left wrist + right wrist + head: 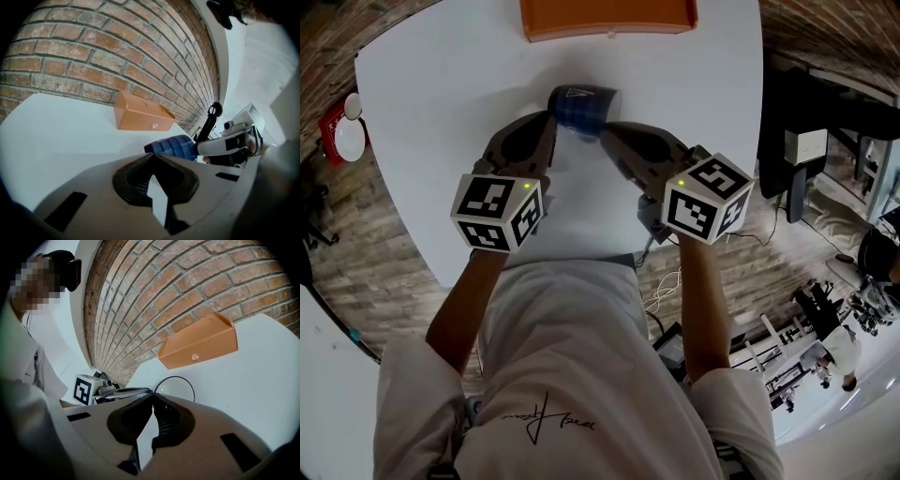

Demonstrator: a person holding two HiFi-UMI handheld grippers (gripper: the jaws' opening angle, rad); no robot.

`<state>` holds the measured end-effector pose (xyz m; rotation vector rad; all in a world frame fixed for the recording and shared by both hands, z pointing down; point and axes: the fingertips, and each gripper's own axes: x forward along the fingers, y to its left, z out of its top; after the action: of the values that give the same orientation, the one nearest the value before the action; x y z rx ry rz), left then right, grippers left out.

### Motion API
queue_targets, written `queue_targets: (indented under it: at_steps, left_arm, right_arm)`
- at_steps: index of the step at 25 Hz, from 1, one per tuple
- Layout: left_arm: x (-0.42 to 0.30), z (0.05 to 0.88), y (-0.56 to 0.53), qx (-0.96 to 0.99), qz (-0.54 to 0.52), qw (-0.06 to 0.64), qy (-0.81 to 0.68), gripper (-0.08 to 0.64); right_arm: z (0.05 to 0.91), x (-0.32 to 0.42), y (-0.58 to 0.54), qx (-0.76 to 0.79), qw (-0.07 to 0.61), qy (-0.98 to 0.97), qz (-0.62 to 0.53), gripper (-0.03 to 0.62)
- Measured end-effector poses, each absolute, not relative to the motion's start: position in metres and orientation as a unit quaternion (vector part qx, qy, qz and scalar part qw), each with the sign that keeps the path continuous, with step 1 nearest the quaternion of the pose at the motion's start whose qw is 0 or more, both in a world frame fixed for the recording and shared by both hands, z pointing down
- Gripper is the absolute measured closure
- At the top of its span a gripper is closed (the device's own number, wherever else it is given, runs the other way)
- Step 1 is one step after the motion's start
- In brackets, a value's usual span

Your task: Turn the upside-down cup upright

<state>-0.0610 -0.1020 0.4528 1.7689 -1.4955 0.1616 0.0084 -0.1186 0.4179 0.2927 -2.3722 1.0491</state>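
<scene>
now the blue cup (581, 106) is tipped on its side between the two grippers over the white table (441, 94), short of the orange box (609, 17), with its flat base turned up and away; whether it touches the tabletop i cannot tell. the right gripper (152, 397) has its jaws pinched together at the cup's dark rim, which curves off to the right from their tips. the left gripper (152, 156) has its jaws closed on nothing, its tips just beside the cup's ribbed side, facing the right one.
</scene>
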Motion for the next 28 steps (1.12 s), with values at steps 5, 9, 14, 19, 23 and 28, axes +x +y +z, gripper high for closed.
queue_targets:
  at_steps: [5,9,14,19,23,28]
  left_arm:
    - [-0.060,0.454,-0.103,0.700,0.063,0.400,-0.588,0.551]
    - [-0.060,0.455,-0.103,0.700,0.059,0.402,-0.588,0.551]
    - [-0.059,0.456,-0.103,0.698,0.056,0.404,-0.588,0.551]
    - [-0.059,0.459,-0.104,0.697,0.055,0.407,-0.588,0.551]
    - [-0.059,0.459,-0.103,0.696,0.053,0.408,-0.589,0.551]
    - [-0.055,0.464,-0.105,0.691,0.053,0.417,-0.588,0.551]
  right_arm:
    - [0.414,0.007,-0.117,0.102,0.264,-0.879,0.383,0.569]
    - [0.414,0.006,-0.116,0.101,0.266,-0.879,0.383,0.569]
    - [0.412,0.005,-0.116,0.098,0.268,-0.882,0.375,0.569]
    - [0.412,0.003,-0.116,0.094,0.270,-0.886,0.365,0.569]
    - [0.409,0.001,-0.116,0.094,0.271,-0.888,0.361,0.569]
    - [0.405,-0.002,-0.115,0.089,0.266,-0.888,0.364,0.569]
